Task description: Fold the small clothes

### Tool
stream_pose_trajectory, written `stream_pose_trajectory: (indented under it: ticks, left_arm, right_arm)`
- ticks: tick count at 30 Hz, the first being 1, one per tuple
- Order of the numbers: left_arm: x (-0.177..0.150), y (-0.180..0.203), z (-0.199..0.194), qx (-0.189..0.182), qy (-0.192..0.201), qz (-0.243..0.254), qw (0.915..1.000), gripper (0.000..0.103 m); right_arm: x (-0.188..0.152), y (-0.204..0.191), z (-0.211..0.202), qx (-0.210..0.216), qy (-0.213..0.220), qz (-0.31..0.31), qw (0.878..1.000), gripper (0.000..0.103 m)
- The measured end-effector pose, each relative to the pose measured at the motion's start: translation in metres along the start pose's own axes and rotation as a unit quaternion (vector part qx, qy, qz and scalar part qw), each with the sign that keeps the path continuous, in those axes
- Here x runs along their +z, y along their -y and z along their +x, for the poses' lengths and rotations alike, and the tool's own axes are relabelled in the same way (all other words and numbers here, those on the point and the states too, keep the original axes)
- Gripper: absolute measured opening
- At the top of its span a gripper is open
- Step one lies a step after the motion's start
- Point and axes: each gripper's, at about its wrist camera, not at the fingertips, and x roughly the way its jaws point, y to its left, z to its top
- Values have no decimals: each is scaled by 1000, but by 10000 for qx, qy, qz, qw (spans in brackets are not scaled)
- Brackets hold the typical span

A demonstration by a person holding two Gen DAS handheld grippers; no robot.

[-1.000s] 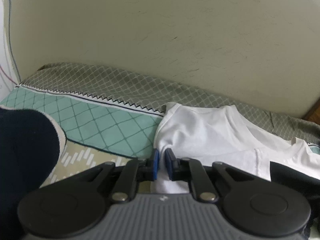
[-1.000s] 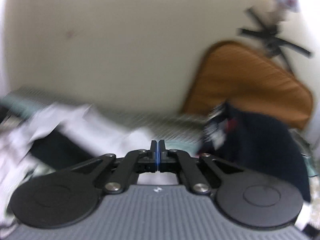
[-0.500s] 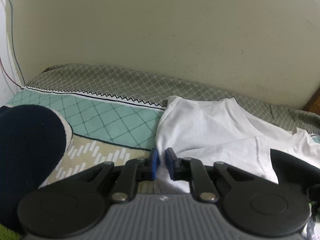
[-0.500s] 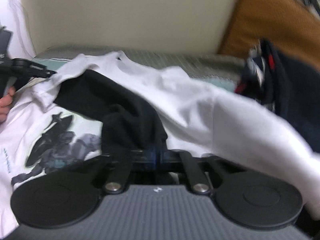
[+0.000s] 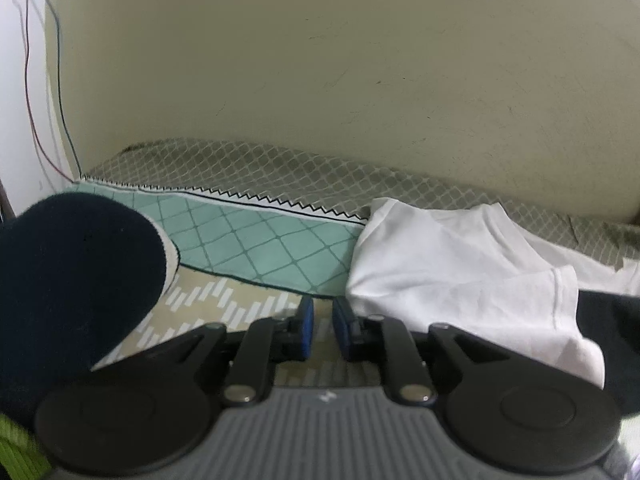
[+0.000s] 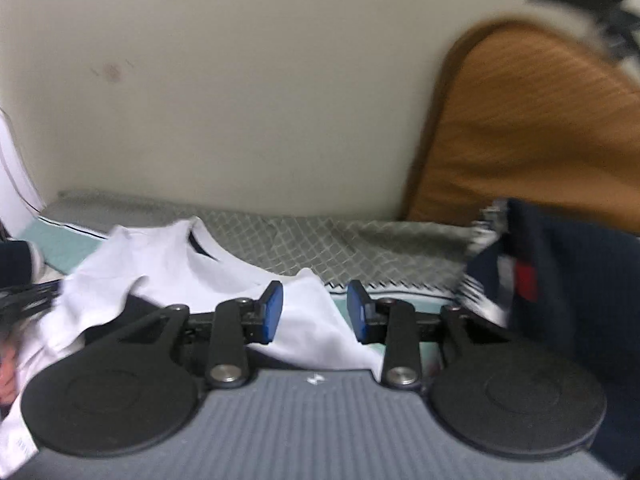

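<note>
A white T-shirt [image 5: 460,264] lies crumpled on the patterned bedspread [image 5: 260,248], with a black garment [image 5: 608,320] on its right part. My left gripper [image 5: 323,312] hovers at the shirt's left edge. Its jaws are opening a narrow gap, and only bedspread shows between them. In the right wrist view the white T-shirt [image 6: 160,264] spreads out to the left. My right gripper [image 6: 315,300] is opening over a fold of it. The cloth lies under the gap and the pads [image 6: 272,308] do not press it. The black garment [image 6: 132,316] shows under the shirt at left.
A navy cloth bundle [image 5: 72,272] fills the near left of the left wrist view. A navy garment with red and white trim [image 6: 580,280] lies right of my right gripper, below a brown cushion [image 6: 540,120]. A wall runs along the bed's far side. A hand [image 6: 6,368] shows at the left edge.
My left gripper's pads held the shirt's edge before; now they have parted and the edge lies free to their right. My right gripper swung across the bed and opened from shut.
</note>
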Motion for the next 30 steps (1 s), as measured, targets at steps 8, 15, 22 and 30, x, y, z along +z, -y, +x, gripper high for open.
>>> stream_pose_trajectory:
  ticks: [8, 15, 22, 30]
  left_arm:
    - [1, -2, -1, -44, -21, -59, 10000, 16]
    - [0, -1, 3, 103, -7, -2, 9999, 29]
    - [-1, -6, 5, 110, 25, -41, 9999, 38]
    - [6, -22, -13, -158, 229, -482, 9985, 43]
  right_arm:
    - [7, -20, 73, -149, -644, -339, 9972, 6]
    - [27, -15, 101, -1063, -105, -650, 9922, 6]
    - [23, 8, 42, -698, 286, 113, 9971, 21]
    - [-67, 75, -170, -778, 1555, 812, 9814, 40]
